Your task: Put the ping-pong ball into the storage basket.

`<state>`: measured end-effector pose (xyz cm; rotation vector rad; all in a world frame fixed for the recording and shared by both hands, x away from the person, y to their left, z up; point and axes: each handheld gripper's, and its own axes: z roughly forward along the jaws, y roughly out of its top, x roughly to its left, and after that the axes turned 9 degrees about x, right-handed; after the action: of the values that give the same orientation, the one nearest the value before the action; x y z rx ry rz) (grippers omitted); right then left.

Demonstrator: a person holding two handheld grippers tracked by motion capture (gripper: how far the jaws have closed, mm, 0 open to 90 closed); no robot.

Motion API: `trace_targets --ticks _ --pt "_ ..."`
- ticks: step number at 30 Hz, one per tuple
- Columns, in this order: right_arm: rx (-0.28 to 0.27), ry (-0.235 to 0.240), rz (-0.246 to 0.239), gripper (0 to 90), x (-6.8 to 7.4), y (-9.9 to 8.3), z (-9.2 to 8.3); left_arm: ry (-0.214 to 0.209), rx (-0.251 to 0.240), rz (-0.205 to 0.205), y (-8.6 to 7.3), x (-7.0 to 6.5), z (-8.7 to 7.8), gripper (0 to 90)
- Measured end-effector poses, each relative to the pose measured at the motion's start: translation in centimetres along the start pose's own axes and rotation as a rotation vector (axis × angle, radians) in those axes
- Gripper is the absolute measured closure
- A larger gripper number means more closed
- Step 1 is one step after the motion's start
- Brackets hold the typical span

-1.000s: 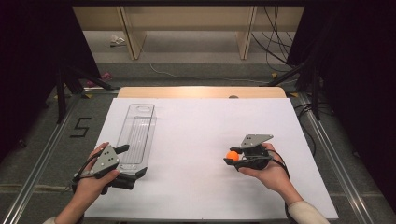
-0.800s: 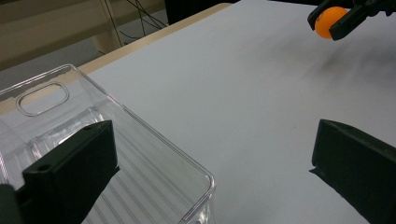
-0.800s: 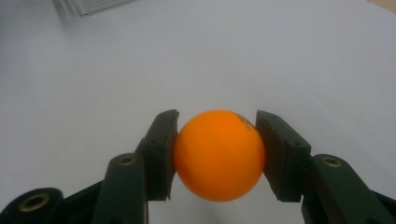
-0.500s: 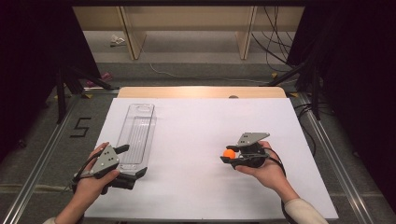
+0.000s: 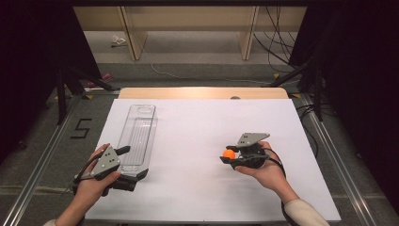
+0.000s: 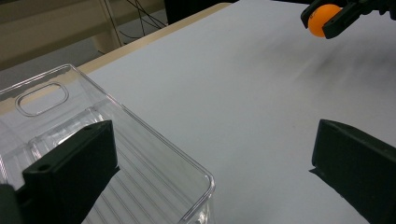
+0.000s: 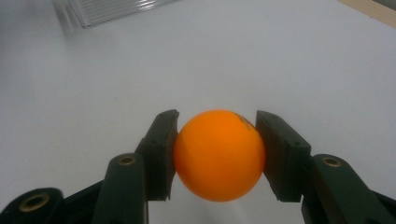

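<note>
The orange ping-pong ball (image 7: 218, 155) sits pinched between the two black jaws of the right hand-held gripper (image 5: 235, 155), gripped across its widest part and apparently held just clear of the white table (image 5: 197, 141). It looks very light, hollow and smooth, so it probably needs little squeeze; too much could dent the thin shell, and an off-centre pinch could let it squirt out. The present hold, jaws flat on opposite sides at mid-height, seems the right place to take it.

Ahead of that gripper the table is bare white sheet, with nothing in the way. Well apart, toward the other hand, lies a clear plastic tray (image 5: 139, 134), long and narrow, ribbed on its floor, with a handle slot at its far end. The left hand-held gripper (image 5: 124, 165) rests at the tray's near end with its jaws spread wide, one over the tray's floor and one outside its near corner, gripping nothing.
</note>
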<state>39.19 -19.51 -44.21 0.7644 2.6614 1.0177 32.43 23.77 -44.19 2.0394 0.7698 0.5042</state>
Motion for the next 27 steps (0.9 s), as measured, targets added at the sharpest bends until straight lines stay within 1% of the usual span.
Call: trace_targets --ticks 27 --pt "-0.018 0.011 -0.018 51.3 0.4 1.6 1.0 0.000 0.001 0.004 0.0 0.0 0.0 0.0"
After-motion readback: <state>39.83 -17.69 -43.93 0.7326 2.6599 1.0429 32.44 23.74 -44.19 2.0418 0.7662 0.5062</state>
